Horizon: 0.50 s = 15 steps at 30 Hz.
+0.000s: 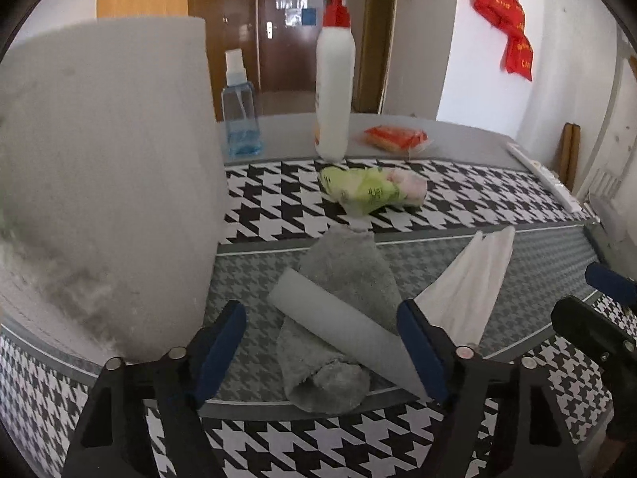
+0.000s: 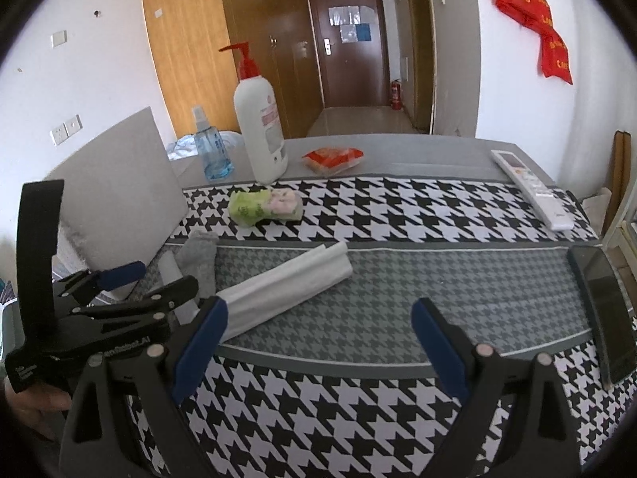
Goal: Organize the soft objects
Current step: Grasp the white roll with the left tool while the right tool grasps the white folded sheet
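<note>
- Right, the counter point(image 2: 398, 279) fills the lower half of both views, draped in a houndstooth cloth point(image 2: 358, 418).
- Big grey box point(image 1: 103, 183) looms at the left of the left wrist view; in the right wrist view it stands at centre left.
- Left tool point(image 1: 322, 342), bottom centre of its view, jaws wide apart, nothing gripped; the grey towel point(image 1: 342, 275) lies between its fingers with a pale grey strip point(image 1: 338, 326) lying across it.
- Right tool point(image 2: 318, 342), bottom centre of its view, spread wide too, holding nothing.
- White folded cloth point(image 2: 286, 290) lies just beside the towel, its near end just beside the right tool's left finger point(image 2: 199, 350).
- White pump bottle point(image 2: 260, 131), upper centre.
- Green and pink packet point(image 2: 264, 207) sits just below the bottle.
</note>
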{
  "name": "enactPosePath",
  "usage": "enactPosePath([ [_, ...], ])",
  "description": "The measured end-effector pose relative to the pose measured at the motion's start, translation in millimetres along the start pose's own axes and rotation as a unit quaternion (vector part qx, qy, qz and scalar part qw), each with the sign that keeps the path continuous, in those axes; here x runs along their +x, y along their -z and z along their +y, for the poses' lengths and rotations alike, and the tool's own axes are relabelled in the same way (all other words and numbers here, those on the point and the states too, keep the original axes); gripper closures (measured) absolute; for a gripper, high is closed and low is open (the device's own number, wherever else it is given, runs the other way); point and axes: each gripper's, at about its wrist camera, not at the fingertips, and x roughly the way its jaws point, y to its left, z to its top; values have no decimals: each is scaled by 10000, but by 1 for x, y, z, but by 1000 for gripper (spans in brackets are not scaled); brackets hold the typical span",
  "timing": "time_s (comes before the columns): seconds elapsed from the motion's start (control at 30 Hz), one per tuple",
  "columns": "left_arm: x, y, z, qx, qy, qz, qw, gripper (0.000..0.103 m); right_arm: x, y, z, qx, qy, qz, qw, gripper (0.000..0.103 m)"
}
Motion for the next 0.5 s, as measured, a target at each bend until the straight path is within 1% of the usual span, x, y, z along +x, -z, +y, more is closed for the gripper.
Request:
enactPosePath([
  [0.1,3,-1,1,-39,66,29,10000,30,5,-1,1,-8,-36,57,10000,7],
  [0.13,4,-1,2,-65,113,39,9999,34,7,-2,1,-9,-39,77,10000,7],
  [0.17,5,-1,2,-69,157,70,9998,40,9,-2,1,1,-38,102,9999,7],
  [0.27,8,-1,2,-81,266,138,9995,48,13,-2,0,17,-64,139,9999,7],
  [0.4,2,0,-2,32,343,-20,9994,58,15,0,-3,49,-47,190,9998,7],
  [0.47,-2,-1,-3,58,372,-107,9992,65,17,0,-4,65,-37,206,9998,7],
  [0.5,-3,-1,-3,74,408,-144,9990,67,17,0,-5,82,-42,221,9997,7],
])
